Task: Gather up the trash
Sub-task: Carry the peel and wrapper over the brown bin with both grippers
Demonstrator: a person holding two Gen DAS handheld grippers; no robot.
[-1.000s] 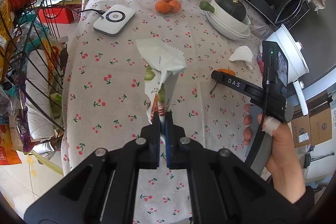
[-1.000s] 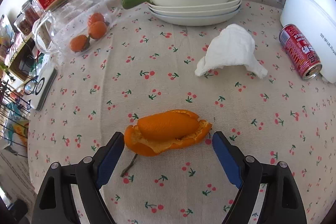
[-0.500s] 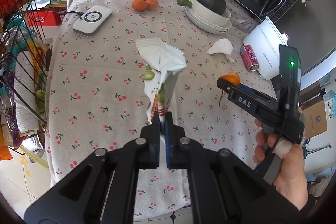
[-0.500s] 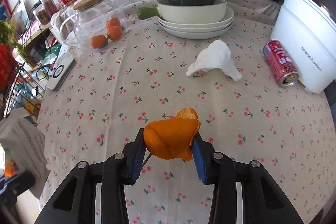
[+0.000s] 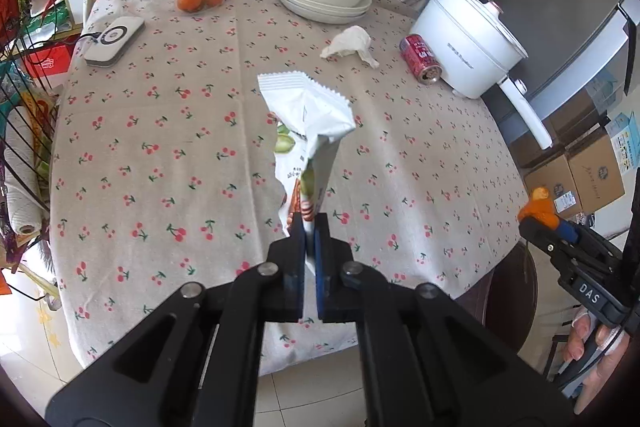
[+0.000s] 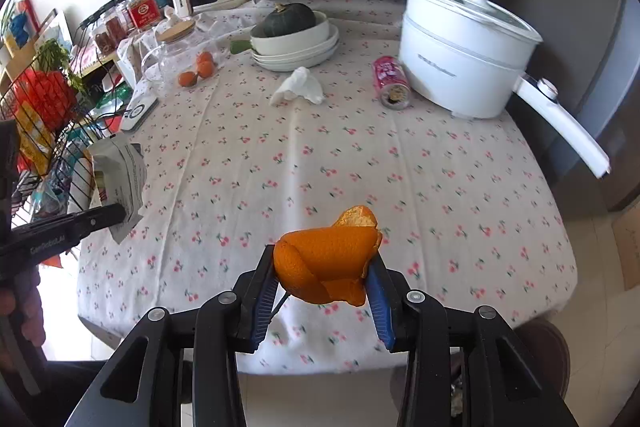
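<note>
Clearly, curled orange peel [image 6: 326, 263] fills the right hand-held gripper [image 6: 320, 279].

- Left gripper [image 5: 307, 227]: black, with blue pads; it pinches a white wrapper [image 5: 308, 123] printed with green and red.
- Right gripper [image 6: 324, 277]: black, with blue pads [image 6: 378, 291] on either side of a bright orange peel [image 6: 326, 267].
- Tablecloth [image 6: 360, 163] beyond both grippers: pale beige with small red cherries on green stems.
- Ahead of the right gripper: a white crumpled tissue [image 6: 298, 87], a red can [image 6: 390, 79], a white pot [image 6: 460, 47] and a dark green squash [image 6: 288, 19].
</note>
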